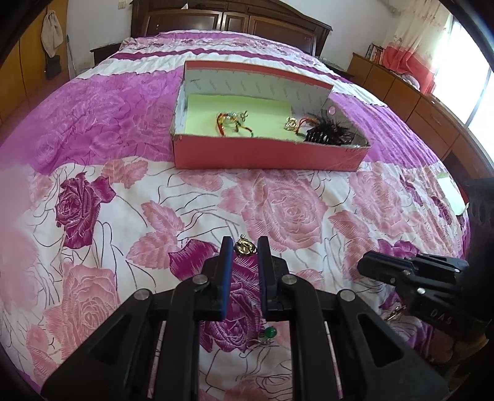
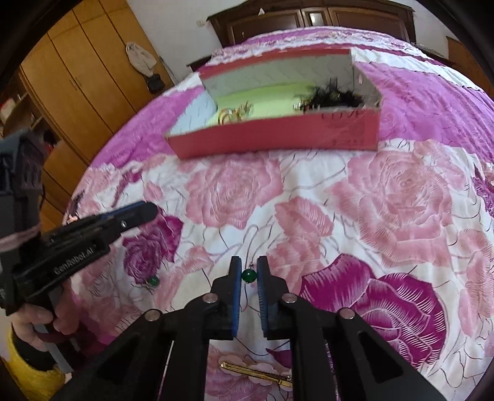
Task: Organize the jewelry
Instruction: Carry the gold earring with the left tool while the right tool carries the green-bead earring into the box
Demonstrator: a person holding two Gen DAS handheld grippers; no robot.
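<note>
Domestic bedroom. A double bed [image 1: 123, 154] fills both views, covered by a quilted spread [image 2: 386, 191] printed with pink and purple roses. At its far end stands a dark wooden headboard [image 1: 234, 18] with panelled sections. A tall wardrobe [image 2: 83, 80] of light wood lines one side, with a cloth bag [image 2: 140, 60] hanging at its edge. Along the other side runs a low wooden cabinet [image 1: 410, 101] under a bright window [image 1: 472, 80], hung with a pink-and-white curtain [image 1: 410, 43]; books [image 1: 374, 51] stand on the cabinet. An open red cardboard box [image 1: 262, 154] rests on the spread.
</note>
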